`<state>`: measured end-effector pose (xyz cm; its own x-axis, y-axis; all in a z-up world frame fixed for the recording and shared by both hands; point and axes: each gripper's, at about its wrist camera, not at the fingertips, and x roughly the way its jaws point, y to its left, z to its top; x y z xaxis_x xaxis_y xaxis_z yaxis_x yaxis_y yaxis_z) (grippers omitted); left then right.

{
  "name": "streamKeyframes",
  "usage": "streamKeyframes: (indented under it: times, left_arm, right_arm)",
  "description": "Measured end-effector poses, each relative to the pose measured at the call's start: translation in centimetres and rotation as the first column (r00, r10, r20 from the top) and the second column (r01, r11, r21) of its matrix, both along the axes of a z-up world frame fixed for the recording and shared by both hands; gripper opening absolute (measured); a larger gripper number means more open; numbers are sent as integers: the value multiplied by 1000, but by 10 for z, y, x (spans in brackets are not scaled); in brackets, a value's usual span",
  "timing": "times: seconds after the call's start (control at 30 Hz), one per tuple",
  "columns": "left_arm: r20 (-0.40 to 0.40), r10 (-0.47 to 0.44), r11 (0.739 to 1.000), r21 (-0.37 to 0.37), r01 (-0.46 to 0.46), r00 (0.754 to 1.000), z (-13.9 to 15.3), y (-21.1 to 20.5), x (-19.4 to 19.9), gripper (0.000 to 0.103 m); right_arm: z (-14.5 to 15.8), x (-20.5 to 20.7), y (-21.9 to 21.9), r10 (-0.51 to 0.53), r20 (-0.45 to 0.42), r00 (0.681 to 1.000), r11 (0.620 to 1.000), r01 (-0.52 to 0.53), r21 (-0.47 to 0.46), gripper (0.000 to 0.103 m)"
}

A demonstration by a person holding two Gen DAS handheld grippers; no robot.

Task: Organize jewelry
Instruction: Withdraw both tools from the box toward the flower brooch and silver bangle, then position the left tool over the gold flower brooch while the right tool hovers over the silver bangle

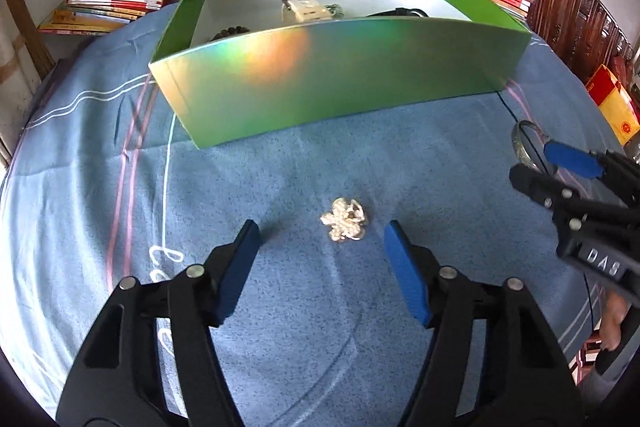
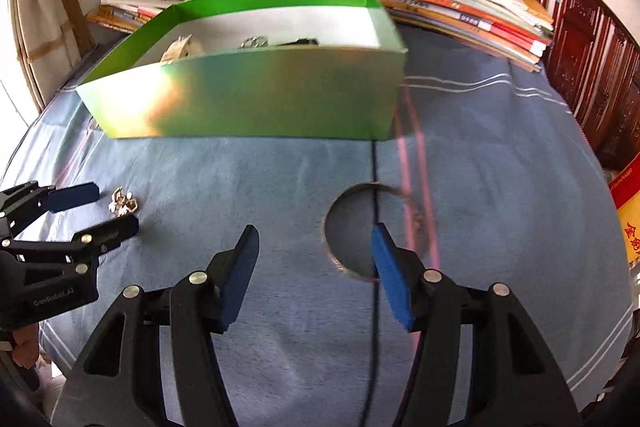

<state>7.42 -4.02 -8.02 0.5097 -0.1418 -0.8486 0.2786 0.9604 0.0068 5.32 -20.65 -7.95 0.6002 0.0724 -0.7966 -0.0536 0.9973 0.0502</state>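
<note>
A small silvery flower-shaped brooch (image 1: 345, 225) lies on the blue cloth (image 1: 280, 167). My left gripper (image 1: 322, 229) is open around it, and neither pad touches it. The right wrist view shows that brooch (image 2: 122, 203) between the left gripper's (image 2: 116, 209) fingers. A silver bangle (image 2: 326, 227) lies flat on the cloth. My right gripper (image 2: 315, 229) is open over its left rim, with the right pad above the inside of the ring. In the left wrist view the bangle (image 1: 520, 143) sits at the right gripper's (image 1: 535, 163) tips.
An open green box (image 1: 340, 79) stands just behind both pieces, holding a pale watch (image 1: 304, 9), dark beads (image 1: 230, 33) and a black item (image 1: 400, 11). Stacks of books (image 2: 460, 7) lie beyond it. A dark cord (image 2: 374, 307) runs across the cloth under the bangle.
</note>
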Motion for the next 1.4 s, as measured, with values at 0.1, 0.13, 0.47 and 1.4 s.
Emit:
streamKeyframes:
  times: [0.1,0.13,0.47,1.4]
  left_arm:
    - [2,15,1000,0,-15,1000,0,3,1,63]
    - [2,26,1000,0,-26,1000,0,5,1,63]
    - [10,140,990,24,-141,990,3,39,2,63]
    - [21,113,993,34,-113,993,2,29,7,70]
  right_arm:
    - [-3,1,5,18,-8,1000,1000,-18,3,58]
    - [-4,0,10,27,-9,1000,1000,-27,0,58]
    - [0,-6,37,106,0,994,994,-106,-2,58]
    - [-6,-3,28,57,-7,998,998,-57,-28,63]
